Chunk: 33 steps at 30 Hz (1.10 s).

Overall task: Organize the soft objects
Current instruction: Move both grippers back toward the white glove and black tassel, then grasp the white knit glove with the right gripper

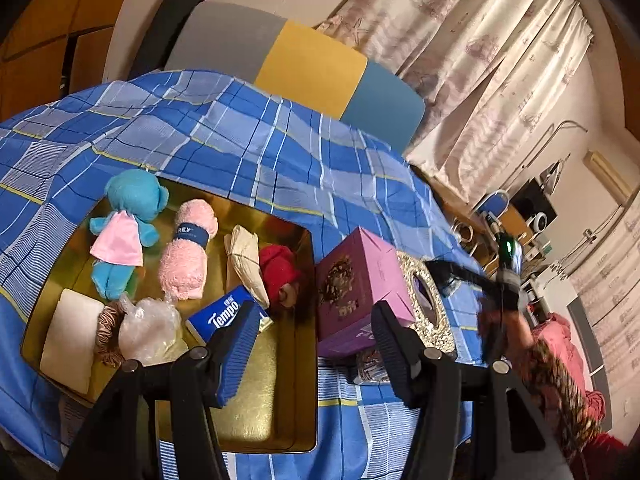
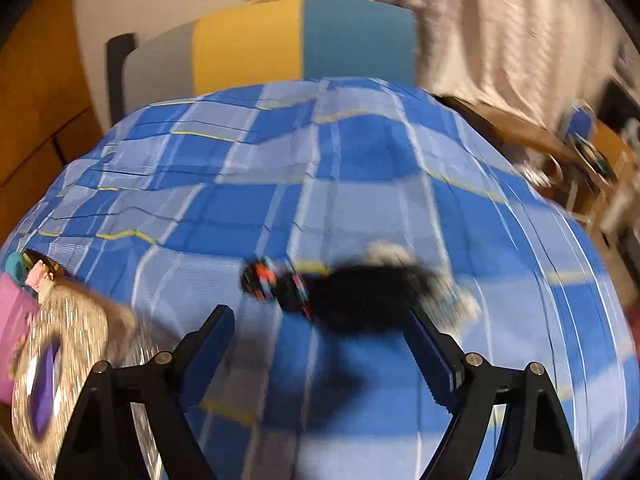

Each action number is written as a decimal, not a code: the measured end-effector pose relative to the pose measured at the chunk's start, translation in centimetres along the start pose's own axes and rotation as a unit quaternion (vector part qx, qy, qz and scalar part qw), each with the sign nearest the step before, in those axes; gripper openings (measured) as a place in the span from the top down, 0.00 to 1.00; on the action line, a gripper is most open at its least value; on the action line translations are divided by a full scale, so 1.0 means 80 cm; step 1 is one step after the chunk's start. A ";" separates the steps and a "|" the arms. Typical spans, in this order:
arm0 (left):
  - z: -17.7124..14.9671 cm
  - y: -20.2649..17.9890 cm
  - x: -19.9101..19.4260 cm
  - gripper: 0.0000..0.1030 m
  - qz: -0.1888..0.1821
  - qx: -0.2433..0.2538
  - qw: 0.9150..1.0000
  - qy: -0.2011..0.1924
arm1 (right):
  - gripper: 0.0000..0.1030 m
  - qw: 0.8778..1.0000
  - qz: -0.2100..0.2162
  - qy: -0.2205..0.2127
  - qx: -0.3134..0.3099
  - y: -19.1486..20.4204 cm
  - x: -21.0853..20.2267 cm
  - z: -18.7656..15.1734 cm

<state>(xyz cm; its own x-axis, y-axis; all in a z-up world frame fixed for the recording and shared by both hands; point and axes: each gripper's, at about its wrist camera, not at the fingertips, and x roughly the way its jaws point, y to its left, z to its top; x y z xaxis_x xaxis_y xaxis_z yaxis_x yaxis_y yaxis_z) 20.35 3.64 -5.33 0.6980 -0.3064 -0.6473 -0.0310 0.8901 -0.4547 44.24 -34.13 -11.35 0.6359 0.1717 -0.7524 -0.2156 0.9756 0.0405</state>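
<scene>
Left wrist view: the left gripper (image 1: 312, 344) is hovering with jaws wide and nothing between them, above the near edge of the gold tray (image 1: 256, 420). Beyond its left finger, soft items are lying in the tray: blue plush doll (image 1: 128, 224), pink rolled towel (image 1: 188, 256), red plush (image 1: 280, 272), a plastic bag (image 1: 148, 332) and a tissue pack (image 1: 228, 312). Just past its right finger a purple box (image 1: 360, 288) is standing on the checked cloth (image 1: 240, 136). Risk, as I judge it: descending from here, the right finger is likely to be clipping the box, or the left finger nudging the tissue pack. Legible writing: "Tempo" on the tissue pack; the towel's band reads only partly, "…REY". Right wrist view: heavily blurred. The right gripper (image 2: 320, 344) is showing its jaws wide, empty, with a black soft item (image 2: 360, 296) lying on the cloth just ahead, between the finger lines. Risk: closing on it while the view is this smeared could be catching cloth as well, or gripping only its edge. No writing readable here.
</scene>
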 end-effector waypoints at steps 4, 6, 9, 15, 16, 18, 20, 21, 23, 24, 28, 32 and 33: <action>0.003 -0.012 0.002 0.43 0.010 0.013 1.000 0.008 | 0.16 0.998 0.024 0.052 0.014 0.000 0.060 0.029; 0.004 -0.018 -0.001 0.43 0.012 0.020 1.000 0.006 | 0.16 0.994 0.031 0.098 0.019 -0.001 0.090 0.030; 0.007 -0.028 0.000 0.43 0.005 0.030 1.000 0.007 | 0.15 0.987 0.020 0.155 0.025 -0.006 0.108 0.012; 0.010 -0.055 0.014 0.43 -0.020 0.045 0.999 0.009 | 0.15 0.975 0.136 0.157 0.081 -0.010 0.044 -0.051; 0.010 -0.063 0.018 0.43 -0.024 0.050 0.998 0.012 | 0.15 0.975 0.145 0.142 0.092 -0.016 0.029 -0.055; 0.009 -0.078 0.026 0.43 -0.037 0.060 0.997 0.018 | 0.15 0.981 0.138 0.089 0.107 -0.036 -0.001 -0.054; 0.009 -0.091 0.029 0.43 -0.043 0.068 0.997 0.022 | 0.15 0.988 0.101 0.022 0.118 -0.063 -0.028 -0.045; 0.008 -0.097 0.030 0.43 -0.047 0.072 0.996 0.022 | 0.15 0.991 0.057 -0.005 0.123 -0.079 -0.037 -0.040; 0.008 -0.112 0.031 0.43 -0.051 0.083 0.995 0.021 | 0.15 0.993 -0.005 -0.004 0.119 -0.099 -0.030 -0.028; 0.008 -0.118 0.032 0.43 -0.052 0.085 0.995 0.020 | 0.15 0.993 -0.016 0.002 0.116 -0.103 -0.024 -0.026; 0.012 -0.139 0.035 0.43 -0.060 0.092 0.994 0.023 | 0.15 0.992 -0.055 0.058 0.098 -0.116 0.027 -0.014; 0.017 -0.164 0.040 0.43 -0.063 0.109 0.992 0.028 | 0.17 0.987 -0.068 0.128 0.073 -0.119 0.075 -0.018; 0.018 -0.169 0.040 0.43 -0.064 0.112 0.991 0.027 | 0.23 0.984 -0.066 0.151 0.065 -0.117 0.087 -0.022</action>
<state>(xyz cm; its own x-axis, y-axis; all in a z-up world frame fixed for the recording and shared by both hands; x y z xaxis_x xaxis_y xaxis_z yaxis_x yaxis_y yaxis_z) 24.05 -8.89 -0.42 0.6457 -0.4343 -0.6280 0.2201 0.8935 -0.3915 49.38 -42.33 -18.13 0.3980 0.0138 -0.9173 -0.0365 0.9993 -0.0008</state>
